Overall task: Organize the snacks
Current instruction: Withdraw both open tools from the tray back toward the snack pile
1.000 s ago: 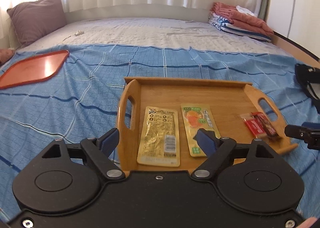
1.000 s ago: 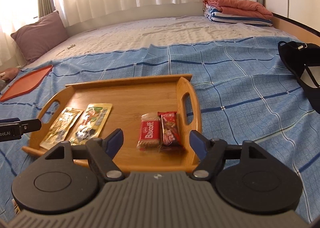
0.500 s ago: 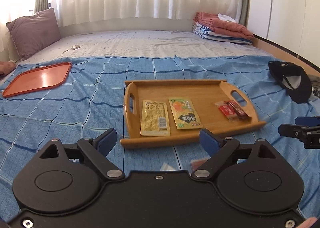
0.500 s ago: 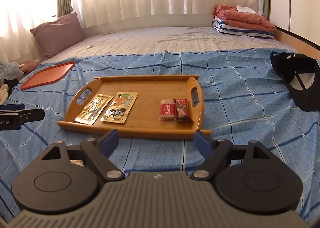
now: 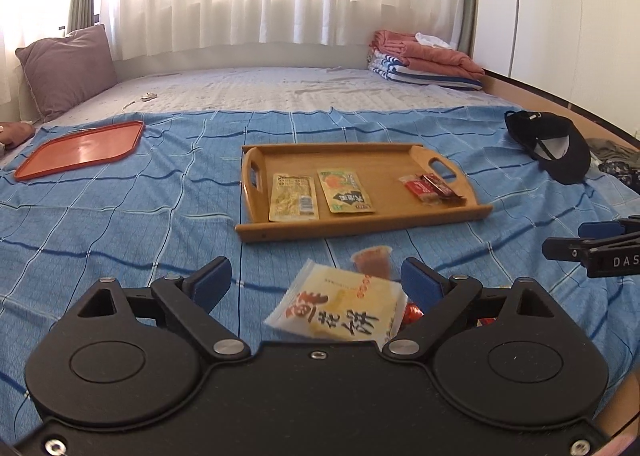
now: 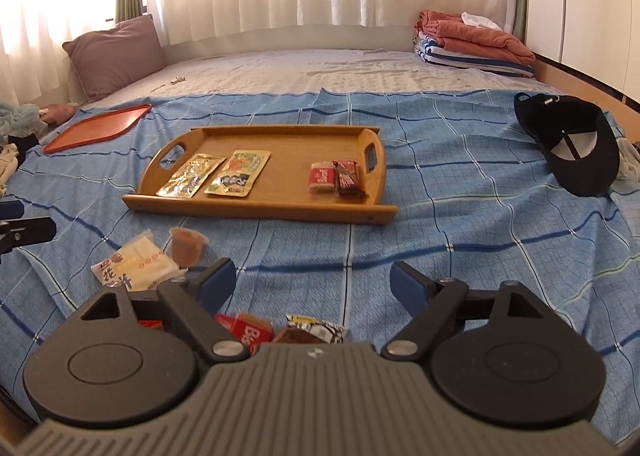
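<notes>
A wooden tray [image 5: 380,160] [image 6: 288,200] lies on the blue bedspread. It holds a yellow sachet [image 5: 292,197], a green-orange sachet [image 5: 344,191], and two red biscuit packs [image 5: 430,187] [image 6: 336,176]. Loose snacks lie in front of it: a white-yellow pastry pack [image 5: 340,308] [image 6: 136,262], a brown jelly cup [image 5: 372,262] [image 6: 187,248], and red and dark packs [image 6: 276,330] under the right gripper. My left gripper [image 5: 316,280] is open above the pastry pack. My right gripper [image 6: 314,280] is open and empty; it also shows in the left wrist view [image 5: 592,244].
An orange tray [image 5: 80,148] lies at the left. A black cap [image 5: 556,144] [image 6: 576,144] lies at the right. A pillow [image 5: 64,68] and folded blankets [image 5: 424,60] are at the far end. The wooden bed edge runs along the right.
Both grippers have pulled back from the wooden tray towards the near edge of the bed. The loose snacks in front of the tray have come into view. Both stay open.
</notes>
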`<action>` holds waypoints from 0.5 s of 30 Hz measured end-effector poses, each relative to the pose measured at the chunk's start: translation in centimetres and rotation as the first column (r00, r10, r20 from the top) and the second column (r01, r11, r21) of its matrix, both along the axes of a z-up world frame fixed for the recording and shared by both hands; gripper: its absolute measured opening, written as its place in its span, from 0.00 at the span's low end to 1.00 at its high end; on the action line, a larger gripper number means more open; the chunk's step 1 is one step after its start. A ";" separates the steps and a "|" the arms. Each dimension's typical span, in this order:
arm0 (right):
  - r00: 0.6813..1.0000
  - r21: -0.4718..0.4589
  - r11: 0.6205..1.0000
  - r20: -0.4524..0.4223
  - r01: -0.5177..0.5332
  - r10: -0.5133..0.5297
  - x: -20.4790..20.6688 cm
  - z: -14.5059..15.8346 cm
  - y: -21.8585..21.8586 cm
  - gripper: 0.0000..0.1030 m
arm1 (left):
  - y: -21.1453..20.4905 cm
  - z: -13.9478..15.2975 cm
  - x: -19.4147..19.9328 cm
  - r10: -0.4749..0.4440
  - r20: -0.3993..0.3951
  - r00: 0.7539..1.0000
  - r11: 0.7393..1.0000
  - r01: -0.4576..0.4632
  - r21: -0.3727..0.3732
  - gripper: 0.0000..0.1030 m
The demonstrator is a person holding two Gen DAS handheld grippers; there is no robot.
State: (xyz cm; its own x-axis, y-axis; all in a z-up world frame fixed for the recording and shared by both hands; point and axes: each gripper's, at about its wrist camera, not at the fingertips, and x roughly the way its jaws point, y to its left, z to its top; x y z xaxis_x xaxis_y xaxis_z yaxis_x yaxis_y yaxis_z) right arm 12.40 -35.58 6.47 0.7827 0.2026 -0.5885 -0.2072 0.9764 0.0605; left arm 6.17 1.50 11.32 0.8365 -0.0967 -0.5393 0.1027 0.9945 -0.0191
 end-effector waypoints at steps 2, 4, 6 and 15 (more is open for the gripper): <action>1.000 0.001 1.000 -0.003 0.008 -0.008 -0.5 -0.2 -0.4 0.87 | 0.0 -0.4 -0.8 0.003 -0.003 1.000 1.000 -0.003 -0.003 0.89; 1.000 -0.003 1.000 -0.003 0.017 -0.017 -0.9 -0.6 -0.7 0.87 | -0.1 -1.0 -1.5 0.006 -0.009 1.000 1.000 -0.006 -0.011 0.89; 1.000 -0.003 1.000 -0.008 0.022 -0.022 -1.4 -0.9 -0.9 0.87 | -0.2 -1.6 -1.9 0.008 -0.018 1.000 1.000 -0.008 -0.009 0.89; 0.998 -0.008 0.999 -0.031 0.054 -0.054 -2.6 -3.3 -1.1 0.87 | -1.1 -5.1 -2.9 0.019 -0.048 0.999 1.000 -0.019 0.012 0.89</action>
